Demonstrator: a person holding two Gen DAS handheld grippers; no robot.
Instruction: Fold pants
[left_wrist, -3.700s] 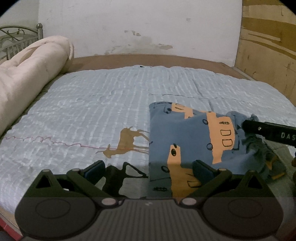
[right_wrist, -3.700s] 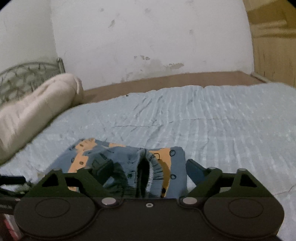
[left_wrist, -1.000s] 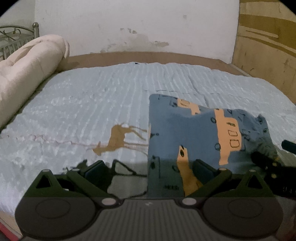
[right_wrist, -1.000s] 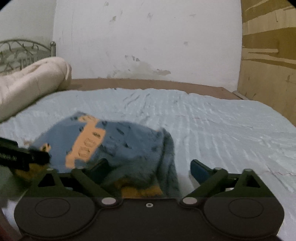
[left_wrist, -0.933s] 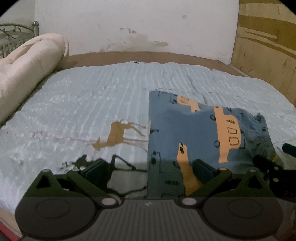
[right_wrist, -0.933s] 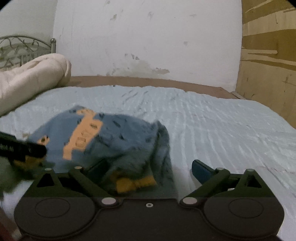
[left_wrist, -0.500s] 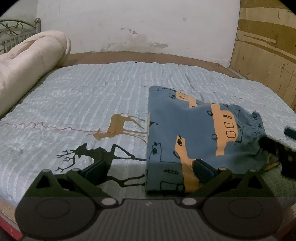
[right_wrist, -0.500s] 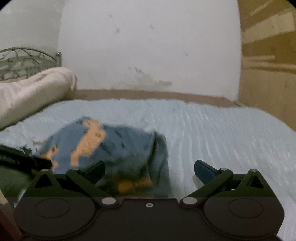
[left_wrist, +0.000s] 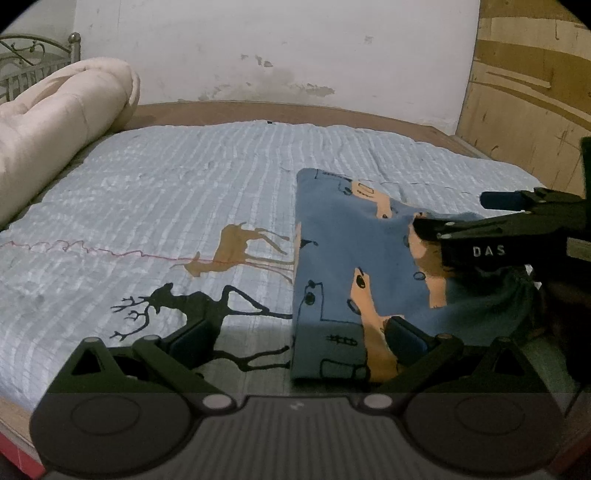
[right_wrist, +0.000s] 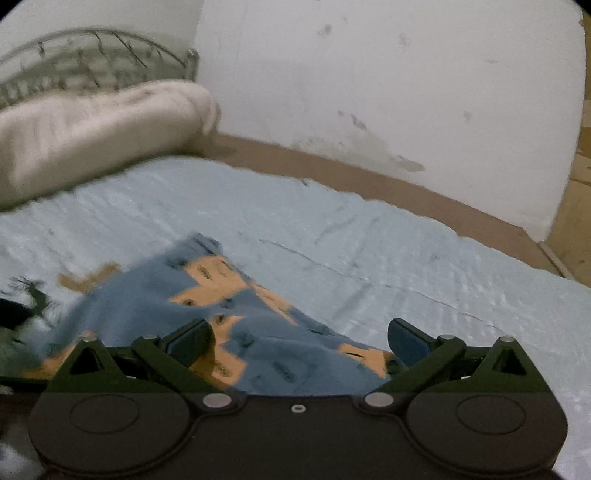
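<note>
Reaching over the folded pants (left_wrist: 343, 258) on the bed cover (left_wrist: 166, 206), your right gripper (right_wrist: 299, 339) hangs spread and empty above them, nearer than your left gripper (left_wrist: 295, 339), also spread, with the bundle's long axis running straight ahead off its right finger.

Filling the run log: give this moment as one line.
task: fold pants | pants: folded on bed | left gripper: open | right gripper: open, over pants
</note>
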